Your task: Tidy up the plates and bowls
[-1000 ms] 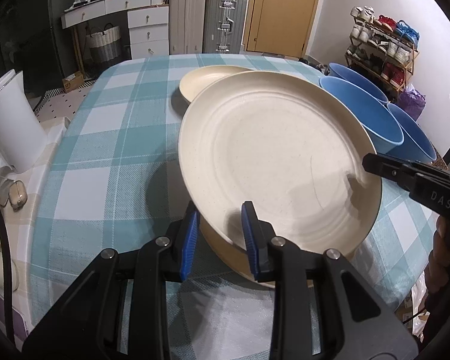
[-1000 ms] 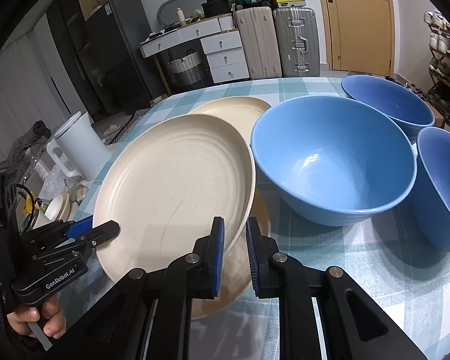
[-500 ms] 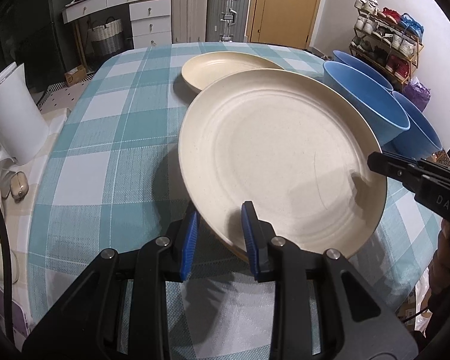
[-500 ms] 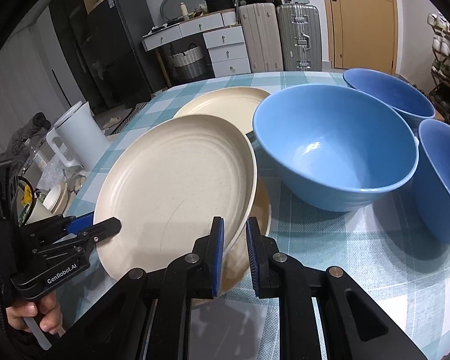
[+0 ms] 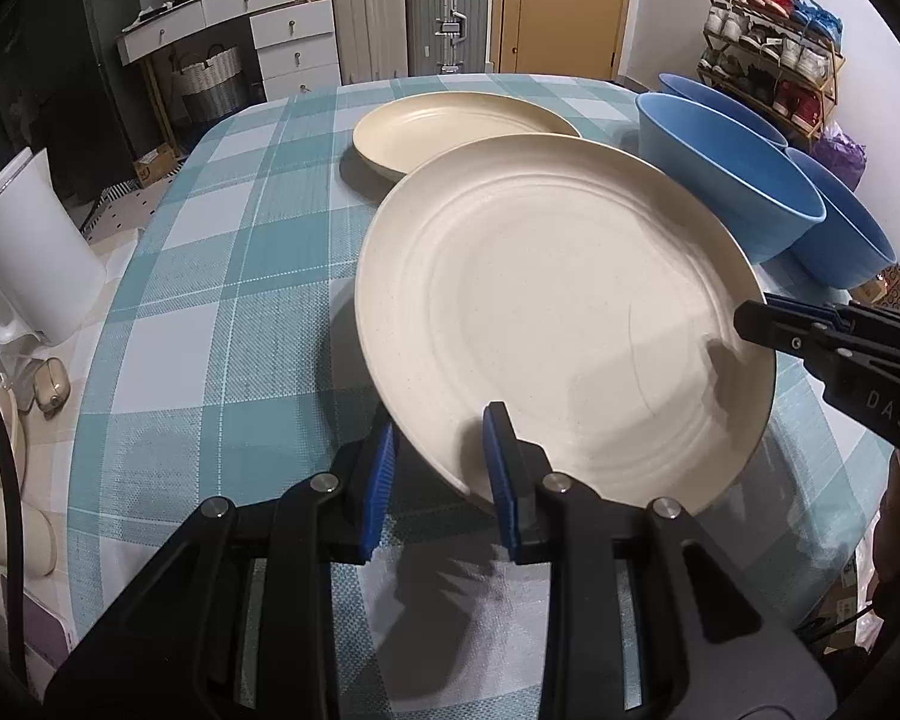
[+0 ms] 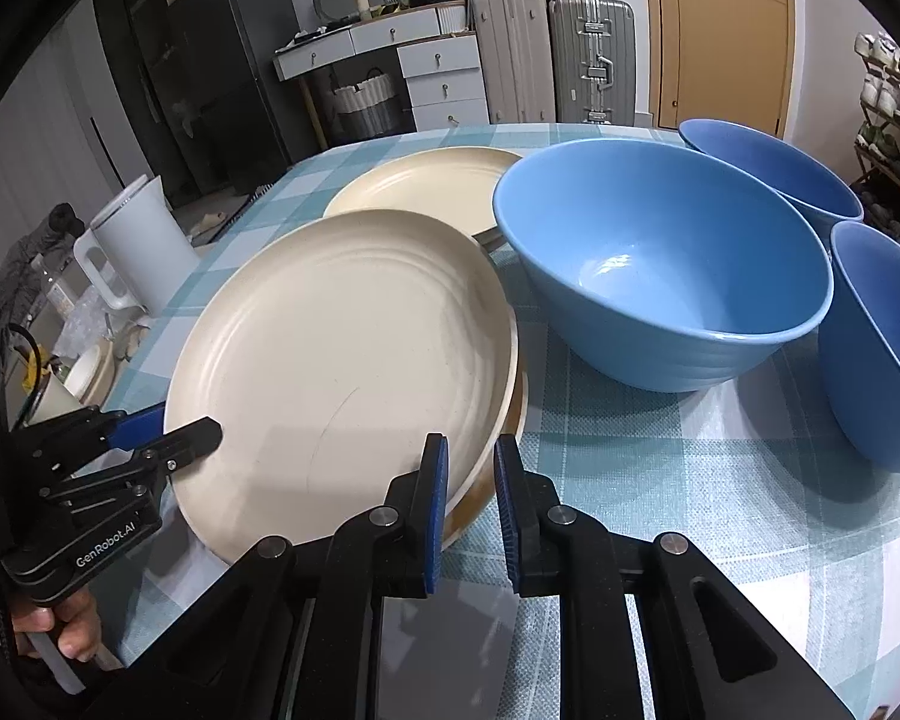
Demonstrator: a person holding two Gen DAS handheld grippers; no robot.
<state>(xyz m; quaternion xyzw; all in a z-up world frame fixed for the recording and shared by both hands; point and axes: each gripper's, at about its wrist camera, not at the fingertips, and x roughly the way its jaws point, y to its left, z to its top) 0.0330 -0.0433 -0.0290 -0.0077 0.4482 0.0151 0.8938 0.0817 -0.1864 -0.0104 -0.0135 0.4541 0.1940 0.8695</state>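
A large cream plate (image 5: 558, 324) (image 6: 342, 360) hangs tilted just above the checked tablecloth. My left gripper (image 5: 438, 438) (image 6: 204, 432) is shut on its near-left rim. My right gripper (image 6: 471, 456) (image 5: 750, 321) is shut on the opposite rim. Directly beneath it lies another plate (image 6: 513, 414), with only a brownish edge showing in the right wrist view. A third cream plate (image 5: 450, 126) (image 6: 426, 192) rests farther back. To the right stand three blue bowls: a big one (image 6: 660, 264) (image 5: 726, 180), one behind it (image 6: 768, 174), and one nearer the table edge (image 6: 882, 348) (image 5: 846, 234).
A white kettle (image 5: 24, 252) (image 6: 138, 240) and small clutter sit on a side surface left of the table. The tablecloth (image 5: 222, 276) stretches bare on the left half. Drawers, suitcases and a shoe rack (image 5: 774, 42) stand beyond the table.
The held plate has sunk closer onto the plate beneath it; that lower plate no longer shows in the left wrist view. Both grippers keep their hold on the rim.
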